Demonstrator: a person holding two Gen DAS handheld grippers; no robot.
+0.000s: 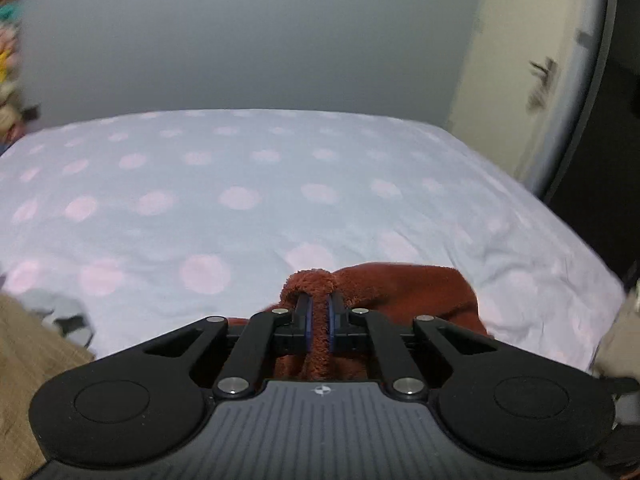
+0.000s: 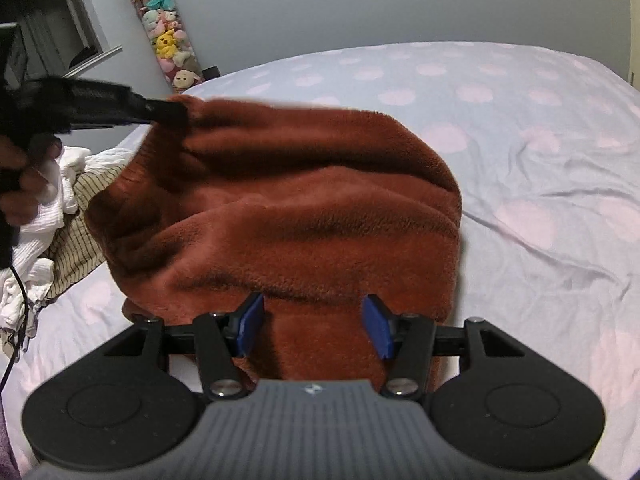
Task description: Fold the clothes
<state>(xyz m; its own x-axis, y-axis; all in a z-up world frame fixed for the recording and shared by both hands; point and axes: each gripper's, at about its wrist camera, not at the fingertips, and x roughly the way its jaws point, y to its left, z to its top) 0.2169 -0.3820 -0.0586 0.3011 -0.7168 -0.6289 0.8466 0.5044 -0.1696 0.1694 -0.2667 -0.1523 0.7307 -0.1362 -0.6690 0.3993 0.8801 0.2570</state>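
Note:
A rust-brown fleece garment (image 2: 300, 200) lies bunched on the bed, one corner lifted off the sheet. My left gripper (image 1: 319, 300) is shut on a fold of that garment (image 1: 400, 288), fabric pinched between its blue pads. In the right wrist view the left gripper (image 2: 168, 114) holds the raised corner at the garment's far left, with a person's hand (image 2: 24, 184) behind it. My right gripper (image 2: 316, 316) stands open over the garment's near edge; its blue pads (image 2: 252, 324) sit wide apart and press on nothing.
The bed has a pale blue sheet with pink dots (image 2: 520, 120) (image 1: 240, 200). A pile of white and striped clothes (image 2: 60, 220) lies at its left edge. Plush toys (image 2: 168, 40) hang on the far wall. A cream door (image 1: 520, 80) stands right; wooden floor (image 1: 24, 352) shows left.

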